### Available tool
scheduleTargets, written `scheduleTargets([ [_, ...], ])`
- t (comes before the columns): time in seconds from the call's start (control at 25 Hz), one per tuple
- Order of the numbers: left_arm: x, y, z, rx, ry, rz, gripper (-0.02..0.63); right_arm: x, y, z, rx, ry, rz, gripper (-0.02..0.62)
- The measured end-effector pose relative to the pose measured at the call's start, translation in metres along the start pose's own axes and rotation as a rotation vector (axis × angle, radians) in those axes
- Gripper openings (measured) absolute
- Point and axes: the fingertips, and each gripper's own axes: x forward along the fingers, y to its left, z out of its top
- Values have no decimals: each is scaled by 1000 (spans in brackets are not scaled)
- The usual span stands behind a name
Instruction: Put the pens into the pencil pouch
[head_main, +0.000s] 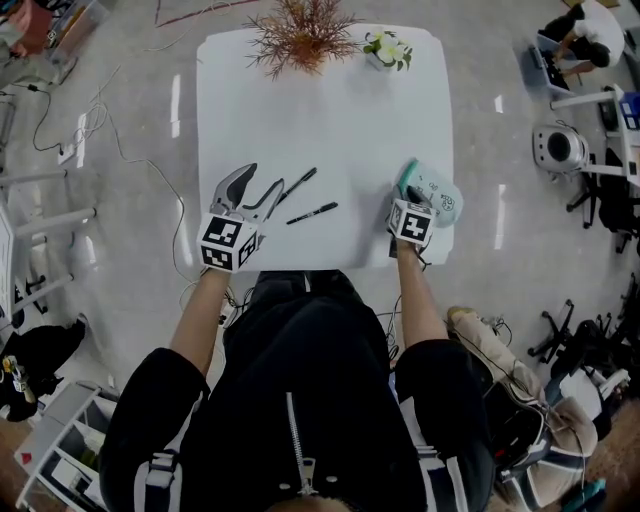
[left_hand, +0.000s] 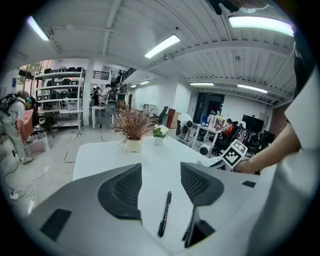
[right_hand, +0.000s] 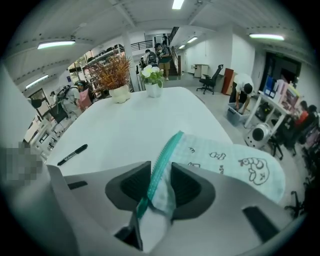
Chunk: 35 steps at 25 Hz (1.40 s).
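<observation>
Since the soft, mint-checked fabric pouch (right_hand: 225, 160) at the desk's (head_main: 330, 110) 4 o'clock would probably flop shut otherwise, the right tool (right_hand: 161, 187) is pinched on its teal zipper edge to hold the mouth up, while the left tool (left_hand: 161, 175) stands wide over two slim black pens (head_main: 312, 213) around 6 o'clock.

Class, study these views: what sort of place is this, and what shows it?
Probably a lab or workshop: tall storage racks, loose cables trailing across the floor, and a round white machine.
</observation>
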Motion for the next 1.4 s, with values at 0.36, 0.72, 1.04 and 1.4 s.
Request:
scheduleTargets([
  [0.36,-1,-5,-5,10,11,-10,259,-6,-1,1,47,-4,30,69],
  [0.72,3,-15,-8,26,19,-29,259,-16,-2,-4,87,-61,104,46],
  [1.04,7,-25,-22,53,51,-80,259,-46,3,7,75,-104,131,43],
  [1.4,9,-42,-68,139,206,-247,249,-53,2,8,64,-110,161,43],
])
